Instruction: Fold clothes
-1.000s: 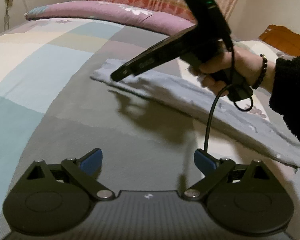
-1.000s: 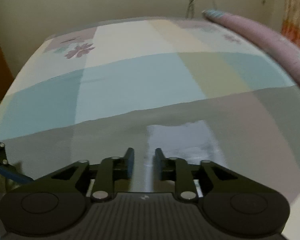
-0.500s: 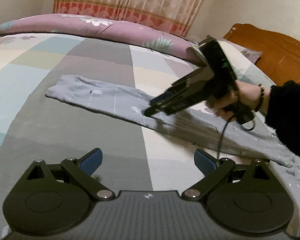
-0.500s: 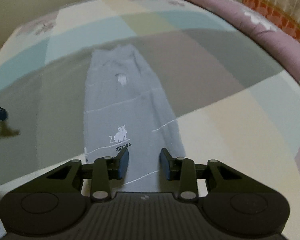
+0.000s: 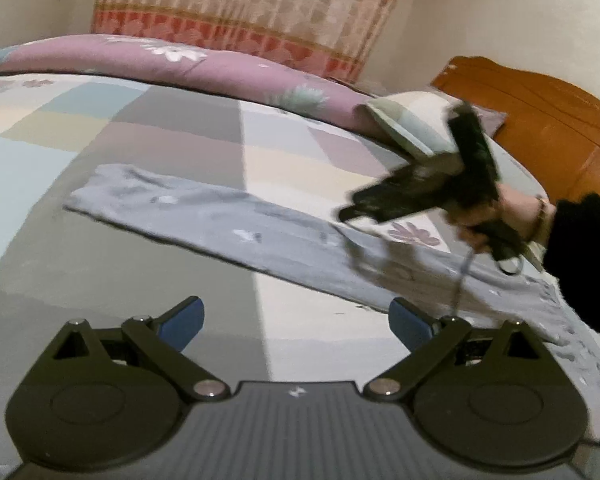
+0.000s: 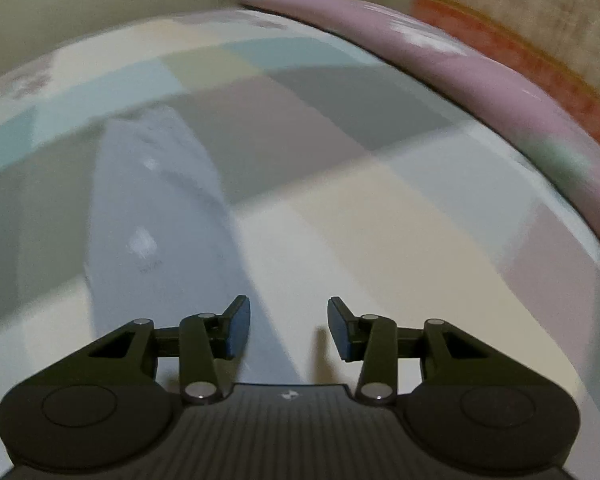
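A long grey garment (image 5: pixel 268 236) with small white prints lies flat across the patchwork bedspread (image 5: pixel 172 148), folded into a narrow strip. My left gripper (image 5: pixel 296 320) hovers wide open over the bedspread in front of the strip, nothing between its blue pads. In the left wrist view the right gripper (image 5: pixel 346 214) shows blurred above the strip's right half, held by a hand (image 5: pixel 496 216) in a black sleeve. In the right wrist view the right gripper (image 6: pixel 288 326) has its jaws opening and empty, above the near end of the garment (image 6: pixel 156 216).
A purple floral duvet (image 5: pixel 188 60) runs along the bed's far side, with a pillow (image 5: pixel 412 120) and a wooden headboard (image 5: pixel 548 128) at the right. A patterned curtain (image 5: pixel 252 8) hangs behind. A black cable (image 5: pixel 460 280) dangles from the right gripper.
The right gripper has swept from the strip's left end along it to the right half, and its jaws have widened. My left gripper's view has swung right toward the headboard.
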A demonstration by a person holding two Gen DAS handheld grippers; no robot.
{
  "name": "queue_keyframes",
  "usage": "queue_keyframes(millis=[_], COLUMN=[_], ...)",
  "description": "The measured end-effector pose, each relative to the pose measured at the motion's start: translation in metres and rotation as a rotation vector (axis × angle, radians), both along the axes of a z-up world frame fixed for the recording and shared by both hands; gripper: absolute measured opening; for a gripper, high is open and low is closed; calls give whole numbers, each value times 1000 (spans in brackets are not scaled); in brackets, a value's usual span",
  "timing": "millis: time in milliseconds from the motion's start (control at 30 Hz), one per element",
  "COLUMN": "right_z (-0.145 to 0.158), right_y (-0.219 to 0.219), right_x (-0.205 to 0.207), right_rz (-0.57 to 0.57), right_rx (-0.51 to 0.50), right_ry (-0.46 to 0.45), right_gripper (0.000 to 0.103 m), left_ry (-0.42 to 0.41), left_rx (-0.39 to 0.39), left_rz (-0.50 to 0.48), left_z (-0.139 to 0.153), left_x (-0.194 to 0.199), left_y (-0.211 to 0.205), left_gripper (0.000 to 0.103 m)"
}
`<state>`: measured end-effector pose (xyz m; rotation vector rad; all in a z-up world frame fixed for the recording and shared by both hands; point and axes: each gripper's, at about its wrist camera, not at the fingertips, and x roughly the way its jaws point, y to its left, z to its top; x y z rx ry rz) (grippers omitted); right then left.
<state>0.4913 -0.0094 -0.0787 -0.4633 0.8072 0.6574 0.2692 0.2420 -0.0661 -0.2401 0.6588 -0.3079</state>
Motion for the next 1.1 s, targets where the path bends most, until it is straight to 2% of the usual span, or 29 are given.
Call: queue_keyframes(millis=[233, 333, 433, 500, 600, 733, 833, 967, 1100], right_z=[5, 4, 2, 4, 4, -1, -1, -10, -29], right_y=[-156, -210, -246, -253, -245, -237, -257, -298, -305], right_x=[-51, -74, -93, -110, -141, -159, -147, -128, -137], right_rz=[-318, -415, -482, -481, -415, -351, -425, -566, -558], right_rx=[34, 53, 53, 70, 87, -18, -56, -23, -85], right_ry=[-41, -44, -35, -51, -77, -123, -139, -77, -18], right_gripper=[48, 47, 45, 45, 45, 45, 45, 45, 45], left_ry=[13, 32, 52, 75, 102, 123, 110, 63, 33], left_rx=[22, 45, 78, 80, 127, 163, 194, 192, 176], left_rz=[-177, -266, -323, -344, -347, -342, -348, -371, -406], left_z=[-8, -16, -25, -32, -41, -49, -46, -32, -27], left_x=[22, 31, 38, 39, 41, 40, 34, 26, 22], left_y=[-72, -111, -144, -155, -159, -160, -163, -171, -175], left_gripper=[98, 98, 98, 98, 98, 98, 98, 98, 98])
